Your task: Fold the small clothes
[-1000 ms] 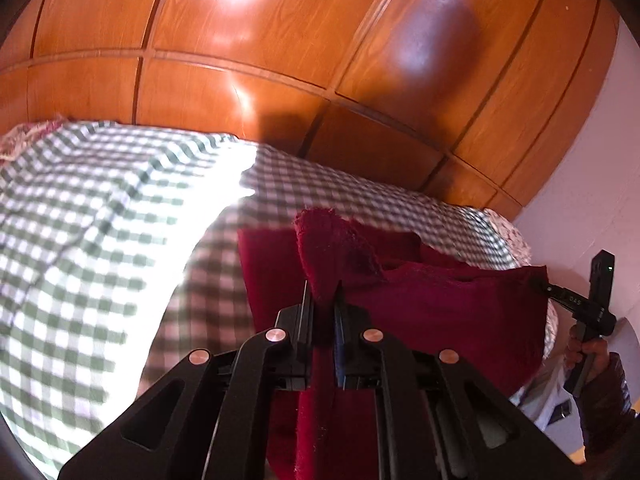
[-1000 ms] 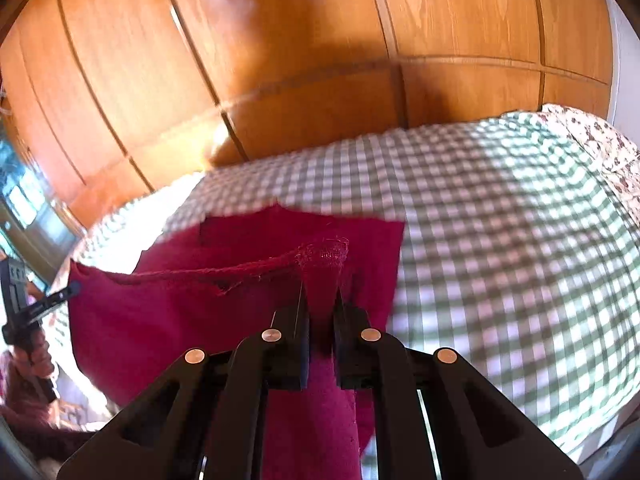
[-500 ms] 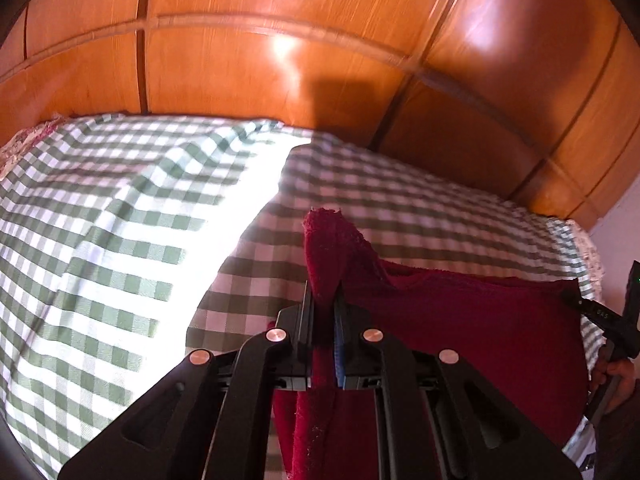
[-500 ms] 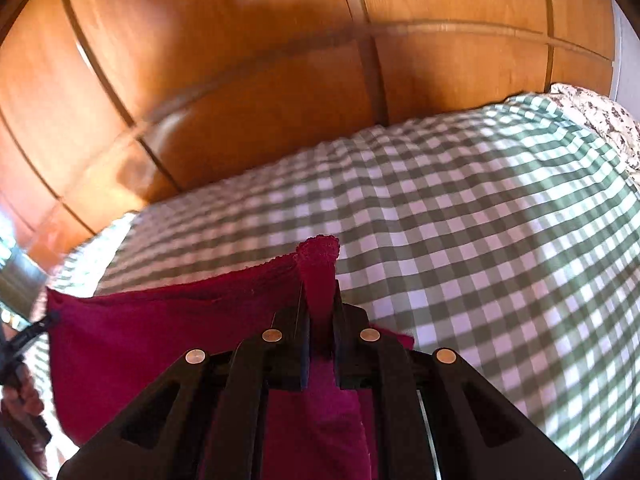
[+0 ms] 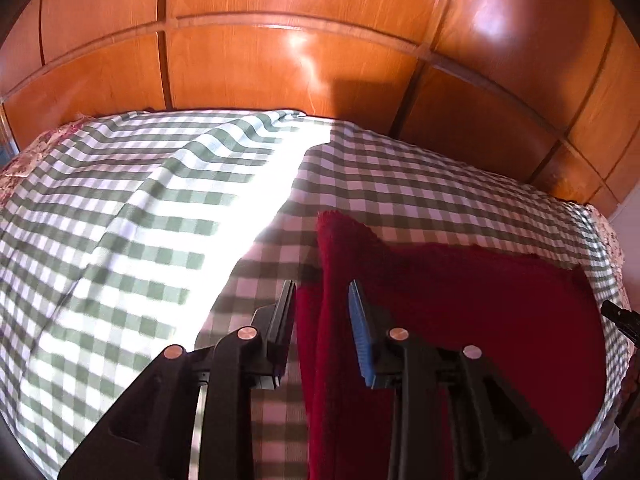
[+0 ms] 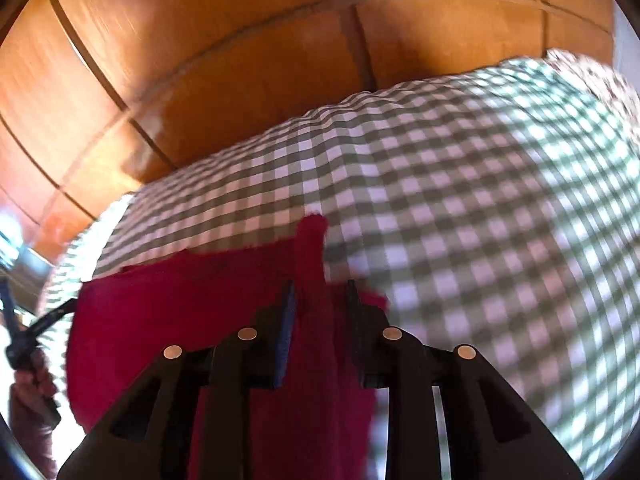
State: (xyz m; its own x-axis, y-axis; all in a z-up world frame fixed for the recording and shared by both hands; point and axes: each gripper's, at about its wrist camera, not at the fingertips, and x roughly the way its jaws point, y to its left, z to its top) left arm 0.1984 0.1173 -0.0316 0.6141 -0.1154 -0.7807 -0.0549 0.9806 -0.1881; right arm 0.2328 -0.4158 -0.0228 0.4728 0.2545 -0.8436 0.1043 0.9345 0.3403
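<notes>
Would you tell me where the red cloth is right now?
The red cloth lies on the green checked bedspread, lower right in the left wrist view, lower left in the right wrist view, a corner between each open gripper's fingers, below the wooden wall panels.

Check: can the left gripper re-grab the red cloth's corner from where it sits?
Probably yes. The left gripper is open with the red cloth corner standing up between its jaws, nothing else in the gap; closing should catch it.

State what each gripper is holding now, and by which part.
Nothing is clamped: the left gripper and right gripper both stand open around the corners of the red cloth.
</notes>
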